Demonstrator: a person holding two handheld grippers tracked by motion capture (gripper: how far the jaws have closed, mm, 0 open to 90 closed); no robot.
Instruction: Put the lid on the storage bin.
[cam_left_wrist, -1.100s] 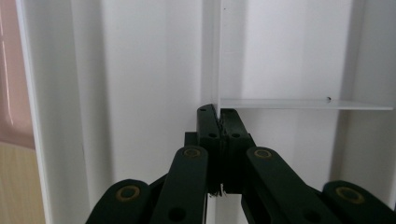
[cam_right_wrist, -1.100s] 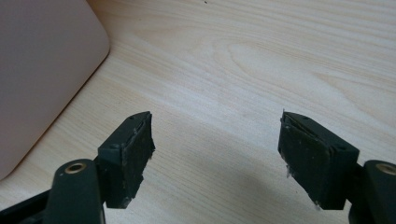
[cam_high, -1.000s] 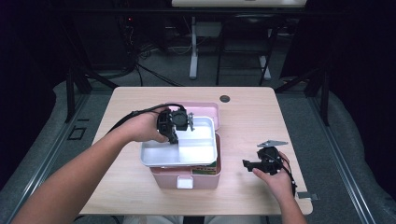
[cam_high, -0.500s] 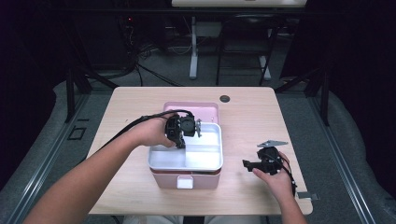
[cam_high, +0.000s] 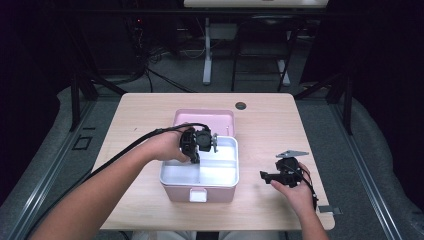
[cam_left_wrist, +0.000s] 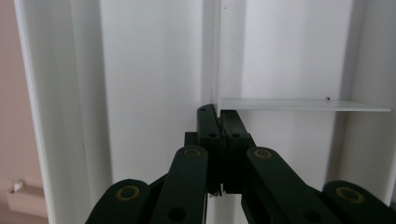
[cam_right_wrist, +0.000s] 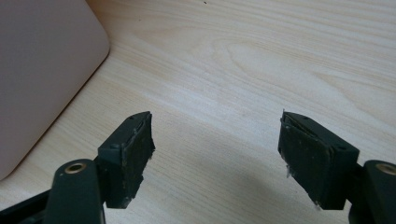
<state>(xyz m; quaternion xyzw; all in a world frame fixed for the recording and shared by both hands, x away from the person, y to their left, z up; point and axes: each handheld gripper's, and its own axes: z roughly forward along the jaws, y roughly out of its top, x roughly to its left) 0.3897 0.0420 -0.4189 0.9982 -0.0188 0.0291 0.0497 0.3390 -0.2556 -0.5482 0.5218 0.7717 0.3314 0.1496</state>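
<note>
Pale wood desk (cam_high: 135, 115) fills mid-frame; my left tongs (cam_high: 196, 155), pinched on the white divided tray's (cam_high: 220, 175) partition, hold it over the pink box (cam_high: 220, 192). Lower right, my right tongs (cam_high: 264, 175) rest spread, empty. Pink lid (cam_high: 204, 120) behind.

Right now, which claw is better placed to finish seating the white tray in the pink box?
The left claw, probably. It is shut on the divider wall of the white tray, which sits in the pink box. The right claw rests open on the table, apart from the box.
</note>
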